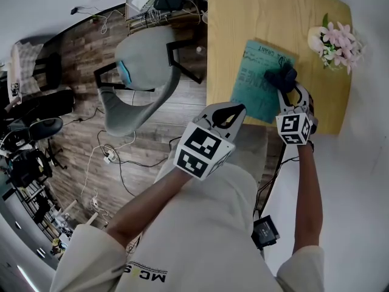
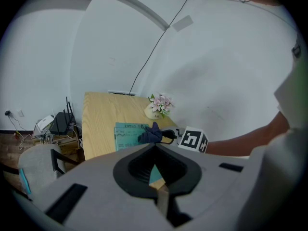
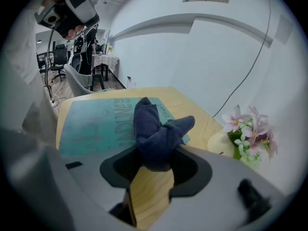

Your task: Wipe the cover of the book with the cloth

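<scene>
A teal book [image 1: 258,84] lies flat near the front edge of the wooden table [image 1: 243,17]. My right gripper [image 1: 285,85] is shut on a bunched dark navy cloth [image 1: 281,76], which rests on the book's right part. The right gripper view shows the cloth [image 3: 156,134] sticking out of the jaws over the book [image 3: 91,124]. My left gripper [image 1: 234,113] hovers at the book's near left corner, shut, with nothing in it. From the left gripper view the book [image 2: 126,134] and cloth [image 2: 151,134] lie ahead.
A vase of pink flowers [image 1: 335,43] stands at the table's far right corner, beyond the book. A grey chair [image 1: 143,72] sits on the wooden floor left of the table. Cables and equipment [image 1: 152,2] lie by the wall.
</scene>
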`<state>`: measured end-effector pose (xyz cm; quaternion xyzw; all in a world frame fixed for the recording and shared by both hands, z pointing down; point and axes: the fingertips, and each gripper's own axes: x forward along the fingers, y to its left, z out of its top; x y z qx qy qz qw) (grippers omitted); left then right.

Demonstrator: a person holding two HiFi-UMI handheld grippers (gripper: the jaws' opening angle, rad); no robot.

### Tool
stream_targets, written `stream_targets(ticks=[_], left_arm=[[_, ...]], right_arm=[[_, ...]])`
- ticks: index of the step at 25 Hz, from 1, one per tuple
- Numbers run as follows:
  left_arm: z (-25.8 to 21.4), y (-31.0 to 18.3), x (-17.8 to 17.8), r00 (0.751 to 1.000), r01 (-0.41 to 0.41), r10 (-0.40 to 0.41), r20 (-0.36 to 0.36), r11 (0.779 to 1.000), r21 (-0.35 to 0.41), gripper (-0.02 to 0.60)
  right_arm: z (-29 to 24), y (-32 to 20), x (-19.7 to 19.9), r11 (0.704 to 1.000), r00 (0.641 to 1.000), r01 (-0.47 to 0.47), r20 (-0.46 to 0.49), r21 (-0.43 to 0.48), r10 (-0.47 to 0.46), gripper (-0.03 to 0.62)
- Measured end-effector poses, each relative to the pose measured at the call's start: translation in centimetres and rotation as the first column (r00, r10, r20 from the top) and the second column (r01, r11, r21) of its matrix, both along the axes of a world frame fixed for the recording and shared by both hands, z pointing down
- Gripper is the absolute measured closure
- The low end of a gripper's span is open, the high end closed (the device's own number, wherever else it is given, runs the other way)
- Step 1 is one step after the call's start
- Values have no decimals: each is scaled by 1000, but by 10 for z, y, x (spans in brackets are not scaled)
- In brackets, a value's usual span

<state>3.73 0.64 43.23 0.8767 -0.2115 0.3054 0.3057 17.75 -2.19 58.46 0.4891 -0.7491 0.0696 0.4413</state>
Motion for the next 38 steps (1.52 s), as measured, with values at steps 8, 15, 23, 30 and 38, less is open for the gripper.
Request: stream_targets(ticks=[8, 15, 23, 30, 38], left_arm=[[-2, -1, 3, 1000, -2, 2, -2, 1000, 5, 571], [-2, -2, 1, 1000, -5, 5, -1, 1000, 5, 571], [-4, -2, 0, 1000, -13, 13, -4, 1000, 11, 571], [-6, -1, 0, 1000, -21, 22, -11, 1000, 15, 571], [-9, 0, -5, 1000, -24, 25, -18, 1000, 16, 571]], right_arm=[[1, 20, -9, 1000, 1000, 8, 21, -16, -7, 419], [2, 42, -20, 999, 999, 32, 36, -41, -30, 419], [4, 68, -31, 996, 997, 61, 45, -67, -59, 419], [5, 88, -42, 993, 996, 71, 63, -98, -65, 419], [4, 117, -55, 985, 994, 82, 83, -149, -70, 419]])
